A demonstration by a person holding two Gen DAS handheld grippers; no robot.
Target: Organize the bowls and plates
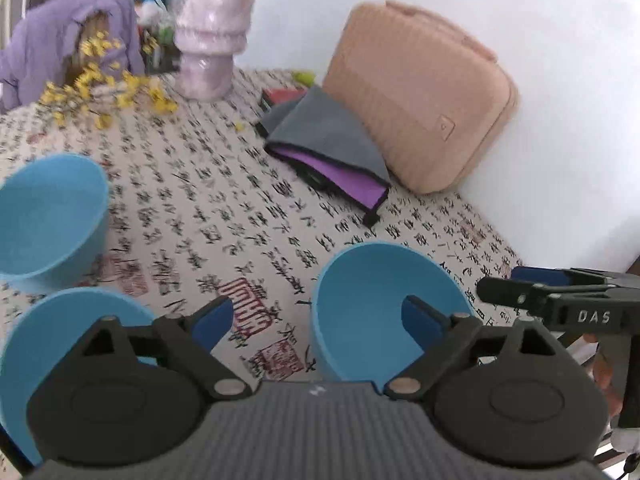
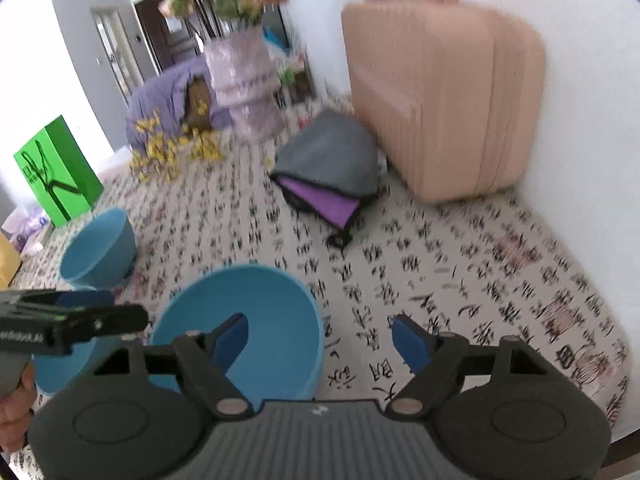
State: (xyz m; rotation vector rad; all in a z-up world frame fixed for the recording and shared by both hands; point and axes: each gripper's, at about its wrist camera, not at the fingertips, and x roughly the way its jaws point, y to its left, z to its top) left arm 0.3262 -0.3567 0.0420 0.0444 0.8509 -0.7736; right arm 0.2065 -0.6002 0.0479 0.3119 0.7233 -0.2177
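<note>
Both tongs stand spread and pinch nothing: the left tongs (image 1: 318, 320) and the right tongs (image 2: 320, 340) flank a round light-blue plastic bowl (image 1: 384, 308) resting upright on the calligraphy-printed cloth surface (image 1: 224, 200). Two more light-blue bowls (image 1: 48, 216) sit farther left.

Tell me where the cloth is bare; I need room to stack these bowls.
Free: the patterned tablecloth between the nearest blue bowl, the grey pouch and the pink case. Crowded: the left side, with two more bowls.
</note>
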